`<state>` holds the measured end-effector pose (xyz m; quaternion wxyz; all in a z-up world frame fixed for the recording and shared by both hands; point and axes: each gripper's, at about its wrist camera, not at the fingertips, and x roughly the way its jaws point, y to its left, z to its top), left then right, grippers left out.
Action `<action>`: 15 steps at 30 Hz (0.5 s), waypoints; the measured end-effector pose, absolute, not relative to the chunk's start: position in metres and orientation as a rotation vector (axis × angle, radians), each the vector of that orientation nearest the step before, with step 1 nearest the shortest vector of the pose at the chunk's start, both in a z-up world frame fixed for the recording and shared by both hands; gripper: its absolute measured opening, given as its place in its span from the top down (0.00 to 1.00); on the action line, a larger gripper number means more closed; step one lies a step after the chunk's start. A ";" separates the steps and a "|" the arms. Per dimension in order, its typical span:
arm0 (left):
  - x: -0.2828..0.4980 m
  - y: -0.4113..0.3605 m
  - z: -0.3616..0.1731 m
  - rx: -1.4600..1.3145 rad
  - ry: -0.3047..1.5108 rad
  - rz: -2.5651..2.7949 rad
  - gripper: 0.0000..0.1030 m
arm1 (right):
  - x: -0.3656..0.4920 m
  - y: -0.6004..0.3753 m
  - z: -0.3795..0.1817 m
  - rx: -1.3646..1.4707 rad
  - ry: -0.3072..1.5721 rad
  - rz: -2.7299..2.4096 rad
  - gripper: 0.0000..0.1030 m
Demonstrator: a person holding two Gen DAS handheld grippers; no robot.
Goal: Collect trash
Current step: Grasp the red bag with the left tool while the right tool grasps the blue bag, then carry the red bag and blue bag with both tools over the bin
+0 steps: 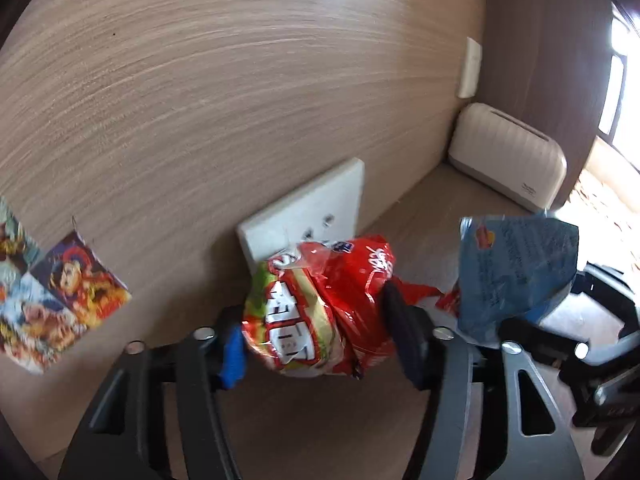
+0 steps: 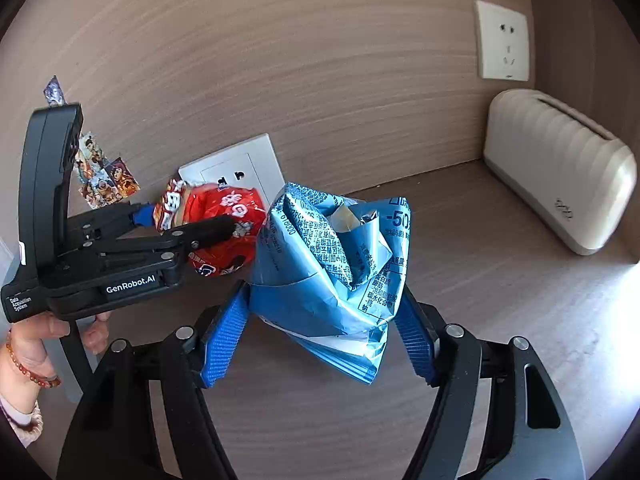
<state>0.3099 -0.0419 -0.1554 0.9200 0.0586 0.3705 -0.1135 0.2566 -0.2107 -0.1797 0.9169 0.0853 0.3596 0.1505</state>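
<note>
My left gripper [image 1: 316, 320] is shut on a crumpled red snack wrapper [image 1: 320, 304] and holds it above the wooden desk, in front of a wall socket. My right gripper [image 2: 324, 320] is shut on a crumpled blue snack bag [image 2: 332, 272], also lifted off the desk. In the right wrist view the left gripper [image 2: 188, 222] with the red wrapper [image 2: 224, 208] is just left of the blue bag. In the left wrist view the blue bag [image 1: 516, 272] hangs at the right.
A white wall socket [image 2: 236, 172] sits low on the wood panel, another socket [image 2: 502, 40] higher right. A cream ribbed box [image 2: 556, 168] stands in the desk's back right corner. Colourful cartoon stickers [image 1: 52, 292] are on the wall at the left.
</note>
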 end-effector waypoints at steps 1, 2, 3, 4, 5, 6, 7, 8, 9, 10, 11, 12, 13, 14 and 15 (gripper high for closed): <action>0.305 -0.047 -0.154 0.143 0.754 -0.217 0.48 | 0.252 -0.213 -0.178 0.174 0.742 0.308 0.31; 0.301 -0.050 -0.154 0.158 0.751 -0.210 0.48 | 0.247 -0.214 -0.176 0.169 0.740 0.304 0.31; 0.297 -0.055 -0.152 0.166 0.755 -0.212 0.49 | 0.241 -0.216 -0.173 0.161 0.732 0.297 0.31; 0.292 -0.058 -0.151 0.165 0.756 -0.218 0.49 | 0.235 -0.220 -0.170 0.153 0.725 0.293 0.31; 0.285 -0.062 -0.148 0.166 0.751 -0.220 0.49 | 0.227 -0.221 -0.167 0.148 0.721 0.291 0.31; 0.279 -0.067 -0.146 0.174 0.752 -0.220 0.50 | 0.221 -0.224 -0.164 0.144 0.714 0.284 0.31; 0.274 -0.073 -0.144 0.183 0.758 -0.223 0.50 | 0.214 -0.227 -0.161 0.142 0.704 0.276 0.31; 0.270 -0.077 -0.141 0.189 0.756 -0.226 0.50 | 0.209 -0.231 -0.158 0.141 0.699 0.270 0.31; 0.263 -0.084 -0.135 0.202 0.746 -0.233 0.50 | 0.200 -0.235 -0.155 0.138 0.691 0.262 0.31; 0.256 -0.090 -0.130 0.216 0.736 -0.241 0.50 | 0.193 -0.239 -0.151 0.133 0.678 0.250 0.31; 0.249 -0.100 -0.124 0.236 0.722 -0.252 0.50 | 0.195 -0.246 -0.150 0.130 0.672 0.239 0.31; 0.244 -0.111 -0.118 0.255 0.711 -0.271 0.50 | 0.189 -0.250 -0.148 0.127 0.666 0.228 0.31; 0.239 -0.120 -0.114 0.271 0.703 -0.291 0.50 | 0.180 -0.257 -0.146 0.124 0.661 0.216 0.31; 0.230 -0.133 -0.107 0.299 0.691 -0.321 0.50 | 0.174 -0.263 -0.144 0.124 0.657 0.205 0.31; 0.230 -0.145 -0.105 0.318 0.684 -0.335 0.50 | 0.165 -0.270 -0.141 0.123 0.654 0.194 0.31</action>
